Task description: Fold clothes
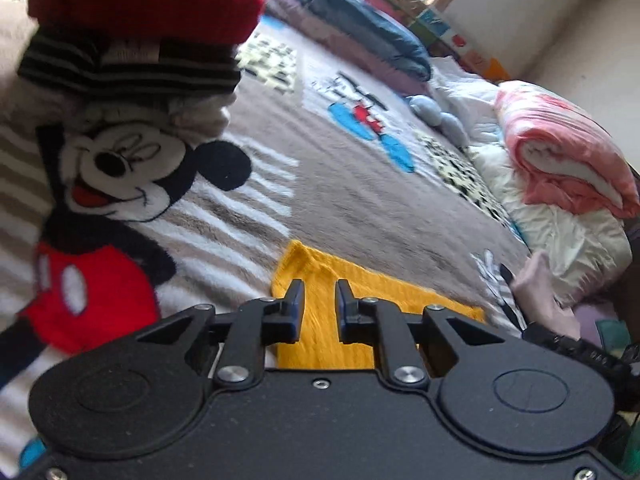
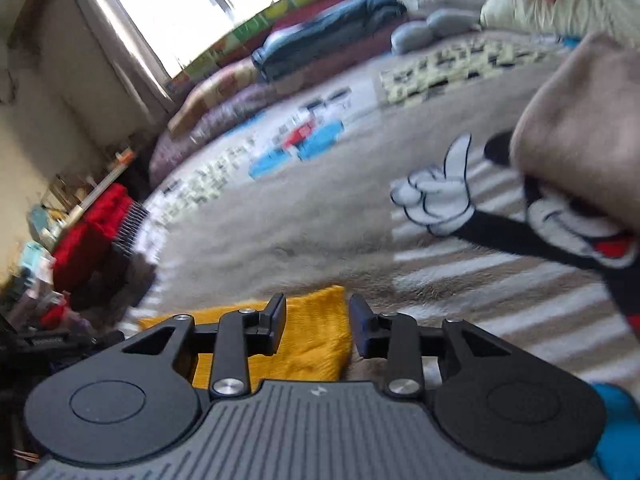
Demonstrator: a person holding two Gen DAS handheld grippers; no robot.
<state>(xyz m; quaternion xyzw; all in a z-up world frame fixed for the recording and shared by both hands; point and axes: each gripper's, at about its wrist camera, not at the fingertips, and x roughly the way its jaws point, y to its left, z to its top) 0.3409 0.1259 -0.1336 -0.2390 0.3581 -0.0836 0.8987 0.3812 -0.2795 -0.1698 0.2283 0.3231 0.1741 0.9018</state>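
Bed [image 1: 360, 208] covered by a Mickey Mouse blanket [image 1: 248, 216] is what's seen from the left wrist view, with a stack of folded clothes [image 1: 132, 40] at the upper left, red knit on top. A yellow knitted garment [image 1: 320, 304] lies flat on the blanket right under the left tool [image 1: 320, 300], whose jaws are parted with nothing pinched between them.

From the right wrist view, the same yellow garment [image 2: 316, 332] is seen below the right tool [image 2: 318, 322], also spread open and empty, near the garment's corner. The knit looks soft, light and floppy, so it should probably be pinched at the corners or edge, since a middle grab would likely bunch it.
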